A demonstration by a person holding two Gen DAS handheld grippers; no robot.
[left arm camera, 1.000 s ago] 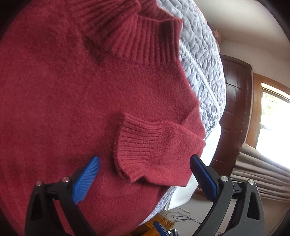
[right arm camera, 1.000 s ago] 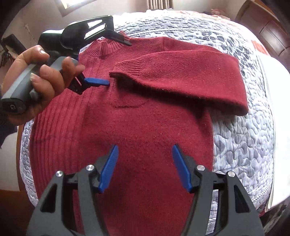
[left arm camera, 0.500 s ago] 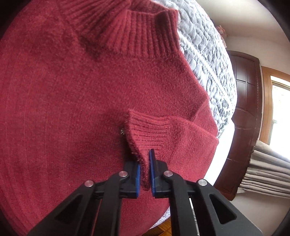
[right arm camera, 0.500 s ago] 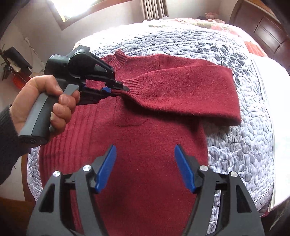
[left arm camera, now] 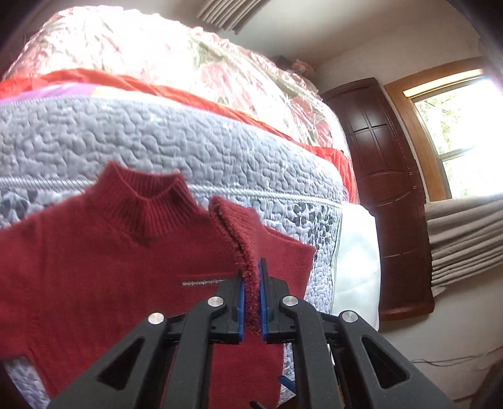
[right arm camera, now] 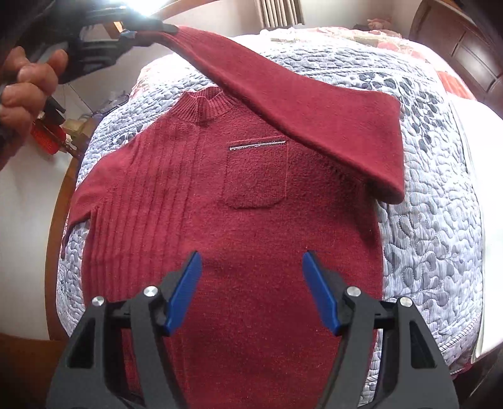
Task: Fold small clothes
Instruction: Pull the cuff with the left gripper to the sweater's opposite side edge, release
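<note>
A dark red knit sweater (right arm camera: 251,201) lies face up on a grey quilted bedspread (right arm camera: 433,239), collar (right arm camera: 204,103) at the far end and a chest pocket (right arm camera: 256,171) in the middle. My left gripper (left arm camera: 251,294) is shut on the ribbed cuff (left arm camera: 243,239) of one sleeve. In the right wrist view that left gripper (right arm camera: 147,26) holds the sleeve (right arm camera: 298,103) lifted and stretched diagonally above the chest. My right gripper (right arm camera: 253,291) hovers open over the sweater's lower body, nothing between its fingers.
A person's hand (right arm camera: 25,75) grips the left tool's handle. A floral cover in plastic (left arm camera: 176,63) lies beyond the quilt. A dark wooden door (left arm camera: 386,195), a window (left arm camera: 465,135) and grey curtains (left arm camera: 465,239) stand to the right of the bed. A white sheet (right arm camera: 478,176) edges the quilt.
My left gripper closed on the sleeve cuff, then raised it up and away from the chest, uncovering the pocket. The right gripper stayed open over the lower body.
</note>
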